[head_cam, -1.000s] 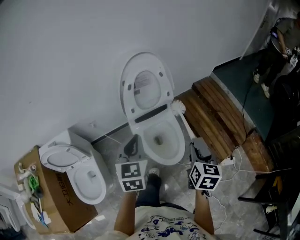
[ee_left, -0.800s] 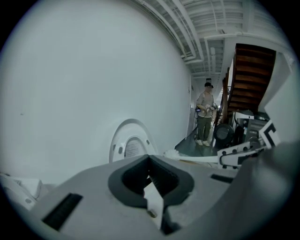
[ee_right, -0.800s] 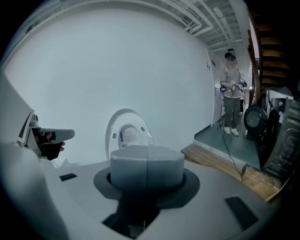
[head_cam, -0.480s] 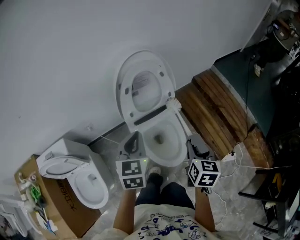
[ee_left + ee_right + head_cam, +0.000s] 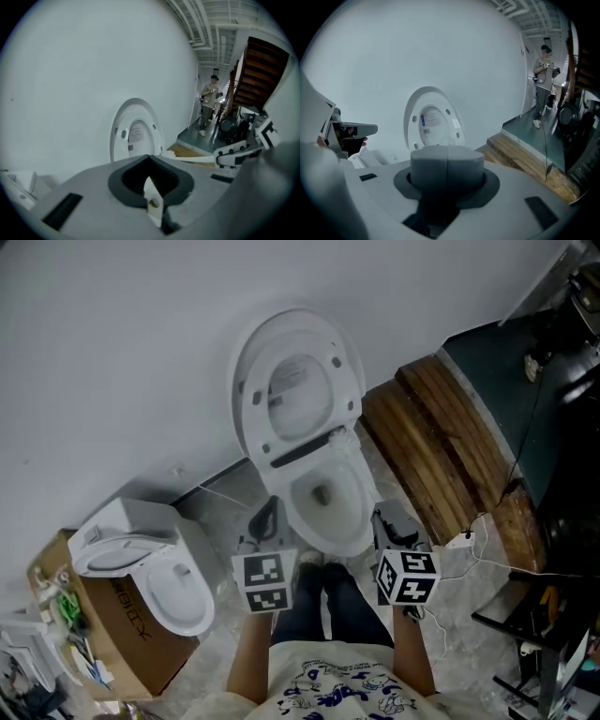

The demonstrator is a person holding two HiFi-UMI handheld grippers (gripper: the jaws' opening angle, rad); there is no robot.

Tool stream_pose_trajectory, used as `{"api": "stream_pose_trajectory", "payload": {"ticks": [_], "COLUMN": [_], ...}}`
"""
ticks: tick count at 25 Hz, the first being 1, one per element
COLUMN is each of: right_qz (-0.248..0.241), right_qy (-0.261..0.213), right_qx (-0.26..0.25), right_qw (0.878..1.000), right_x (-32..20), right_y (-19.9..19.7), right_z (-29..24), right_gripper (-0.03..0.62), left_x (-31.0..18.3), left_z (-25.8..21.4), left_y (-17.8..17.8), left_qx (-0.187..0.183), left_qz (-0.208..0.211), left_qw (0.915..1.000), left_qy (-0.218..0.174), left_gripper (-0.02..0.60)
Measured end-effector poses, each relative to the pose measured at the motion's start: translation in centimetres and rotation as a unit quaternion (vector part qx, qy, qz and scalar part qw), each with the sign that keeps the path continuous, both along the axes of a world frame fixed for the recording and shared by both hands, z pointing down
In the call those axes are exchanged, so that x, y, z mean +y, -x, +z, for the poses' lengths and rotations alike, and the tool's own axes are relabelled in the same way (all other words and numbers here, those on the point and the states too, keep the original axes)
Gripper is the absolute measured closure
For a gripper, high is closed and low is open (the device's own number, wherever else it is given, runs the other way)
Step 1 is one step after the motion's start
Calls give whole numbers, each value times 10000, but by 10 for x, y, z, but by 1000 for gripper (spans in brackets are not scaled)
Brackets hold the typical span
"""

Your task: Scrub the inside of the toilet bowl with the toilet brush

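A white toilet point(image 5: 352, 521) stands against the wall with its lid point(image 5: 295, 390) raised and its bowl open. My right gripper point(image 5: 389, 523) is at the bowl's right front, shut on the toilet brush's white handle point(image 5: 192, 159). The brush head point(image 5: 343, 434) rests at the rim's right rear, near the hinge. From the right gripper view the jaws point(image 5: 447, 168) press together and hide the handle. The left gripper point(image 5: 267, 517) hovers at the bowl's left front, its dark tip narrowed to a point with nothing in it. In its own view point(image 5: 150, 180) the raised lid point(image 5: 136, 133) fills the middle.
A second toilet point(image 5: 202, 601) sits on a cardboard box point(image 5: 112, 634) at the left. A wooden platform point(image 5: 441, 446) lies to the right, with cables and a power strip point(image 5: 459, 540) at its foot. A person point(image 5: 543, 89) stands down the corridor.
The holder's feet have stepped up to the bowl. The brush head has slid from beside the rim's right to the hinge. Both grippers keep their places in front of the bowl.
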State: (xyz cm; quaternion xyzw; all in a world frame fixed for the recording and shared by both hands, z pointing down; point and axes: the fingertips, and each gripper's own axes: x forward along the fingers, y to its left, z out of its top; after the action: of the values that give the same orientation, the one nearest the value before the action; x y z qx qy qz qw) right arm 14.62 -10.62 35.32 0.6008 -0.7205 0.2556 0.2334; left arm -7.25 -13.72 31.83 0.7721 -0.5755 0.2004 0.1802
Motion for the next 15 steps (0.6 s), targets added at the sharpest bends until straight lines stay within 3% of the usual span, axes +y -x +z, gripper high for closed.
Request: {"api": "stream_pose_trajectory", "payload": {"ticks": [15], "right_qz": [-921], "right_qy": [981], "right_qx": [302], "right_qw": [9904], "right_x": [-23], "right_y": [4], "right_z": [84], "right_gripper": [434], "left_x": [2], "left_z": [75], "left_y": [7], "left_qx": [-128], "left_qz": [-441], "left_qw": [9956], "left_qy": [822], "left_gripper": [580]}}
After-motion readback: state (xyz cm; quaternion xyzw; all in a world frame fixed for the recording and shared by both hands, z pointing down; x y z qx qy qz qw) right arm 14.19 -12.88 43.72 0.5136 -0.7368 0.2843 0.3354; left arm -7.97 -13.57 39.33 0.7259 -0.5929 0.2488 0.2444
